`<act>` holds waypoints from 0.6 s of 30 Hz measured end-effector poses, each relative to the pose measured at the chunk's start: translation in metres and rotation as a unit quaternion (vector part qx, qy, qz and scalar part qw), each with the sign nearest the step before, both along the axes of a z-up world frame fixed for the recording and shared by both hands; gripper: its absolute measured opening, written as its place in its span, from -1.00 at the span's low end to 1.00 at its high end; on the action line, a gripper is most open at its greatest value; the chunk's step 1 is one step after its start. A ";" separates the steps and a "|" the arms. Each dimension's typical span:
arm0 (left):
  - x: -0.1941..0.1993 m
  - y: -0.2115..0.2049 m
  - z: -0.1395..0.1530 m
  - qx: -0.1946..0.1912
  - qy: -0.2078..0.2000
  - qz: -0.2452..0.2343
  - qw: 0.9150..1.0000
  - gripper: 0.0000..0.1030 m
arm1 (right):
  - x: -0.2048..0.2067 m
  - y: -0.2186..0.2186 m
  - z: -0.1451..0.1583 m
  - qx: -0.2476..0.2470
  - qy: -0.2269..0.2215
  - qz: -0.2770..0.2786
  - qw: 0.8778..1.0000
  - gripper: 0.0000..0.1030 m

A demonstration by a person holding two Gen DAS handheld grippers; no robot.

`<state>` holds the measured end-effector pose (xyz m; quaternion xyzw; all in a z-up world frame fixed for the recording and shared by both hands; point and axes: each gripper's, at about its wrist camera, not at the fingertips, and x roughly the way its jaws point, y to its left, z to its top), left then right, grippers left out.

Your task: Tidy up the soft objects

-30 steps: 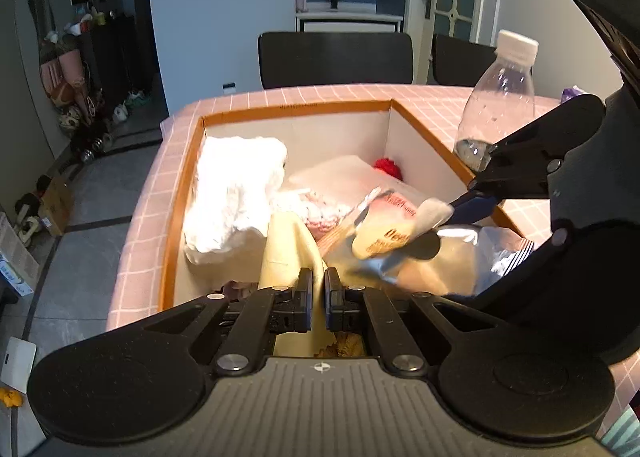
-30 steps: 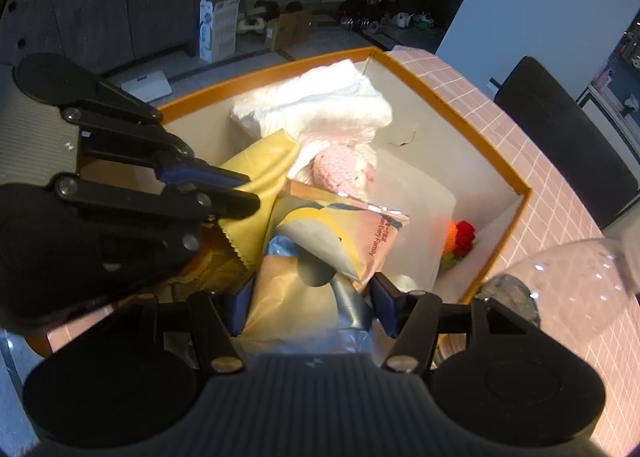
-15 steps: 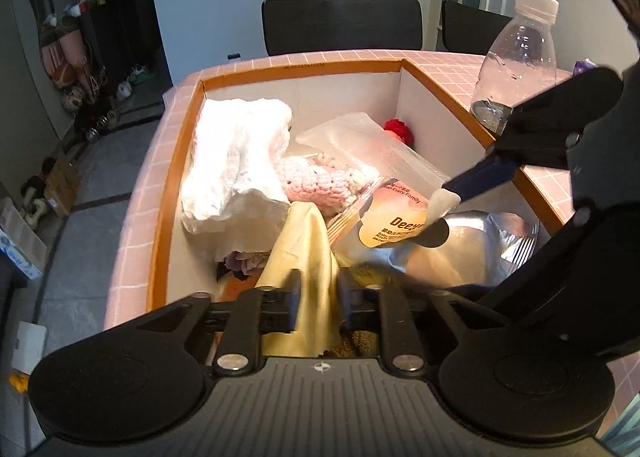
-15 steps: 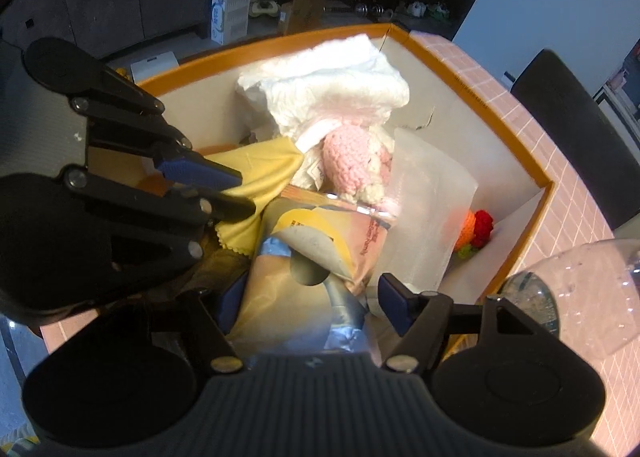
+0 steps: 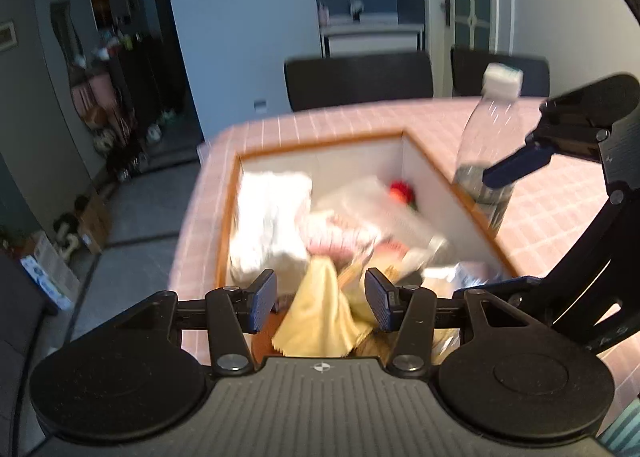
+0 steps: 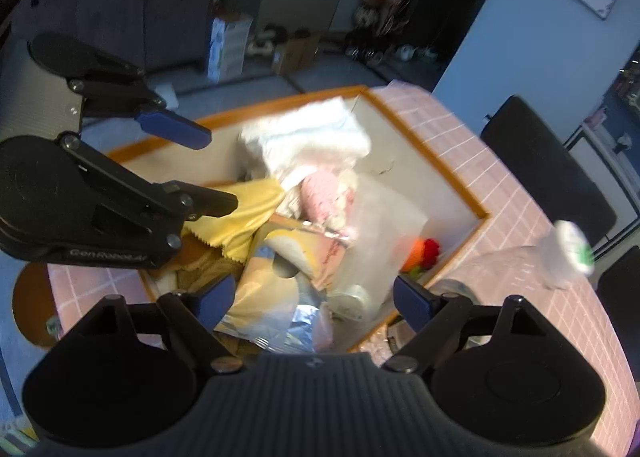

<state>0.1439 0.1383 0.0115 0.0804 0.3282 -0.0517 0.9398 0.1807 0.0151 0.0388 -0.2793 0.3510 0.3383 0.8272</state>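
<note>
Left wrist view: the left gripper hangs above the near end of an orange-rimmed box set on a worktop covered in pink grid-patterned cloth. Its ribbed blue fingers stand wide apart with nothing between them. Below the gap lies a soft yellow cloth with a pinked, zigzag lower edge, its long axis running away from the camera into the box. Beyond it sit a crumpled white towel, a pink knitted piece, a clear plastic bag and a small red crocheted flower in the far corner. A clear plastic bottle with a white cap stands upright just outside the box's right wall. The right gripper enters from the right, one blue finger pointing left.

Right wrist view: the right gripper is spread wide and empty over a glossy foil snack pouch, silver and yellow-orange, lying in the box with its long axis toward the camera; its print is too blurred to read. The left gripper's body at the left reads "GenRobot.AI".
</note>
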 end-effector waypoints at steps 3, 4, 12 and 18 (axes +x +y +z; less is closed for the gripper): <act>-0.017 -0.009 0.018 -0.011 -0.053 -0.001 0.999 0.14 | -0.014 -0.020 0.018 0.029 -0.022 -0.011 0.999 0.65; -0.024 -0.014 0.024 -0.013 -0.070 -0.004 0.997 0.14 | -0.020 -0.027 0.025 0.040 -0.030 -0.015 0.999 0.65; -0.070 -0.055 0.049 -0.059 -0.225 -0.016 0.972 0.22 | -0.067 -0.102 0.058 0.167 -0.114 -0.111 0.973 0.86; -0.090 -0.087 0.032 -0.074 -0.303 -0.004 0.950 0.24 | -0.110 -0.144 0.048 0.206 -0.175 -0.177 0.946 0.88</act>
